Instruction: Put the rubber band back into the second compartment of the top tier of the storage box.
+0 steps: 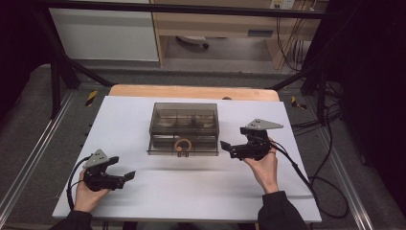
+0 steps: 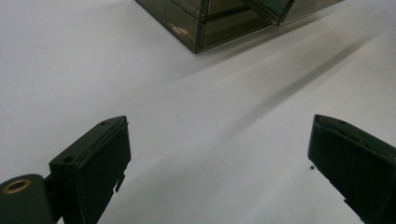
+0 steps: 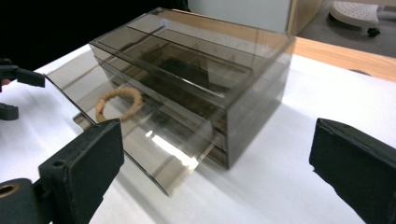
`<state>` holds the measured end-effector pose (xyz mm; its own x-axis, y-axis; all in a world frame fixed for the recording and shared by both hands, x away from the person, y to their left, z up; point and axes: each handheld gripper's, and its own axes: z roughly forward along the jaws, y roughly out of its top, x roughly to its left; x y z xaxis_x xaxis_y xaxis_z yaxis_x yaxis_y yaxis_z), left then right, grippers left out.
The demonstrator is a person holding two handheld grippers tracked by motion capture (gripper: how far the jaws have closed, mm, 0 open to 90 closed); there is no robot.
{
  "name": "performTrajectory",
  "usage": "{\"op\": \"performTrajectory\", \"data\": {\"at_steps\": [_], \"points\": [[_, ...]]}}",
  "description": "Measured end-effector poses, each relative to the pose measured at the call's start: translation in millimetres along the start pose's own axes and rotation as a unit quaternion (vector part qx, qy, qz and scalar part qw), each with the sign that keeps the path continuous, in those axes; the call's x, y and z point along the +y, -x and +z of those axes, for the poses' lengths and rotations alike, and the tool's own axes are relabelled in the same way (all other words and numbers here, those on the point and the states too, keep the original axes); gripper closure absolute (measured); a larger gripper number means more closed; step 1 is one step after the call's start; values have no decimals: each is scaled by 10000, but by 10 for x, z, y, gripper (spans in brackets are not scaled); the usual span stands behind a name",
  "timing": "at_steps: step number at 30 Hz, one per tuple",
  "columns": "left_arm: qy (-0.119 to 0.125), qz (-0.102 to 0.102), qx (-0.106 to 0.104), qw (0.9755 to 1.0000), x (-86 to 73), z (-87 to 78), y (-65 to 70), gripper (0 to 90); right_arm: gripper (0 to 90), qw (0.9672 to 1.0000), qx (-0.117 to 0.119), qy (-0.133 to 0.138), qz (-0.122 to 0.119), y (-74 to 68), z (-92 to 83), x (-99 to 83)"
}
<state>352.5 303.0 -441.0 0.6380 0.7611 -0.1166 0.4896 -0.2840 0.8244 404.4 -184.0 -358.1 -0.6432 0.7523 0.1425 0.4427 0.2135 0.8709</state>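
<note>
A smoky see-through drawer box (image 1: 184,120) stands mid-table, and its corner (image 2: 205,25) reaches into the top of the left gripper view. The bottom drawer (image 3: 140,135) is pulled partly out toward me. A tan rope loop (image 1: 183,144) (image 3: 117,103) sits at the drawer's front. My right gripper (image 1: 233,138) (image 3: 215,154) hovers open just right of the drawer front, holding nothing. My left gripper (image 1: 123,168) (image 2: 219,154) is open over bare table, front left of the box and well apart from it. Its black fingertips (image 3: 21,77) also appear at the left edge of the right gripper view.
The white table top (image 1: 201,191) ends in a wooden strip (image 1: 191,91) at the far side. Cables (image 1: 311,182) trail off the right edge onto the floor. A black frame (image 1: 62,67) stands around the table.
</note>
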Motion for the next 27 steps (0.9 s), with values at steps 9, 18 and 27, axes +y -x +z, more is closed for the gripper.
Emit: {"op": "performTrajectory", "data": {"at_steps": [9, 18, 27], "points": [[-5, 5, 6, 10000, -1, 3, 1, 54, 18, 9996, -127, -95, 218, 201, -130, -236], [-8, 5, 12, 10000, -1, 5, 3, 54, 10, 9994, -172, -183, 258, 356, -228, -495], [-26, 21, 0, 10000, -2, 9, 6, 54, 8, 9990, -126, -323, 275, 459, -287, -779]]}}
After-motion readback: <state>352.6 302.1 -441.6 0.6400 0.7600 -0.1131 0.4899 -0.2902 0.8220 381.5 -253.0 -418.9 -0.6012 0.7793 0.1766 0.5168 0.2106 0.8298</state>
